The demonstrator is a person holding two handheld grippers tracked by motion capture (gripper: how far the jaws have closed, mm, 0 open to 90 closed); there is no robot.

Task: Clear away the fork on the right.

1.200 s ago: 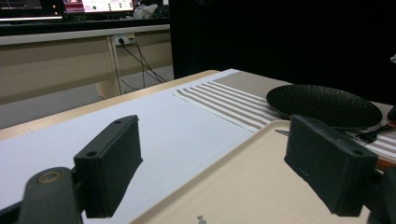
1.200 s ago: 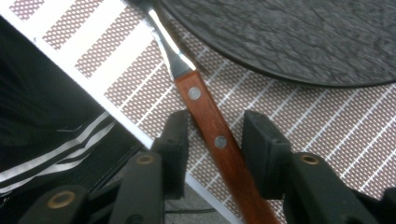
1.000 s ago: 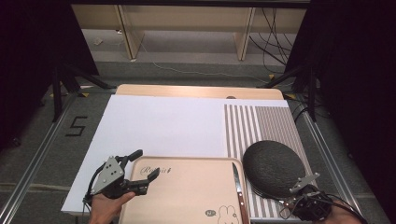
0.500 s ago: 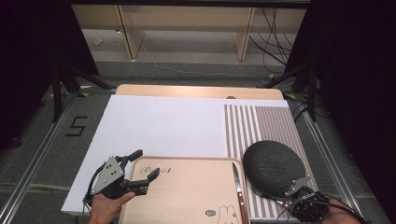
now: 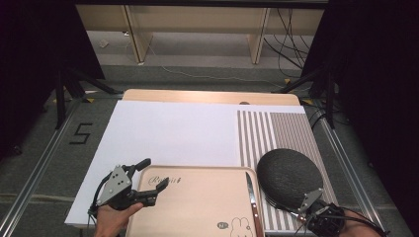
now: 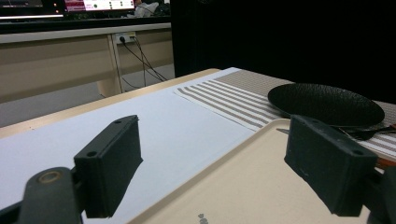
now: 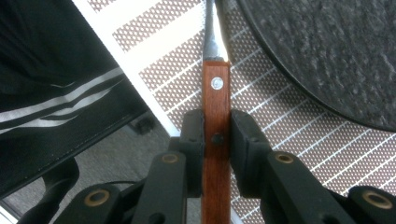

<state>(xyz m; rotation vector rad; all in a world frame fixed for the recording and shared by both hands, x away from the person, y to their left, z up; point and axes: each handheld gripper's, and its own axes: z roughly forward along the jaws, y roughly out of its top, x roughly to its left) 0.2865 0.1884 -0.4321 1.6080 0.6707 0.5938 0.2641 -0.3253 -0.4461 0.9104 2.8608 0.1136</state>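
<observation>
Plainly, fork (image 7: 216,116): riveted reddish wooden handle, steel neck.

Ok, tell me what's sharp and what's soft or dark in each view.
High view: table evenly lit, dark surroundings. Left gripper view: jaws blurred up close, black plate fairly sharp. Right gripper view: wooden handle crisp between the jaws, glare on the metal neck above it.

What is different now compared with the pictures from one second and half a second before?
The right gripper has just been closing its fingers on the wooden handle of a utensil beside the black plate; they now press on both its sides. The hand barely shifted. The left gripper, open over the corner of the tray, the knife and the plate stayed as they were.
</observation>
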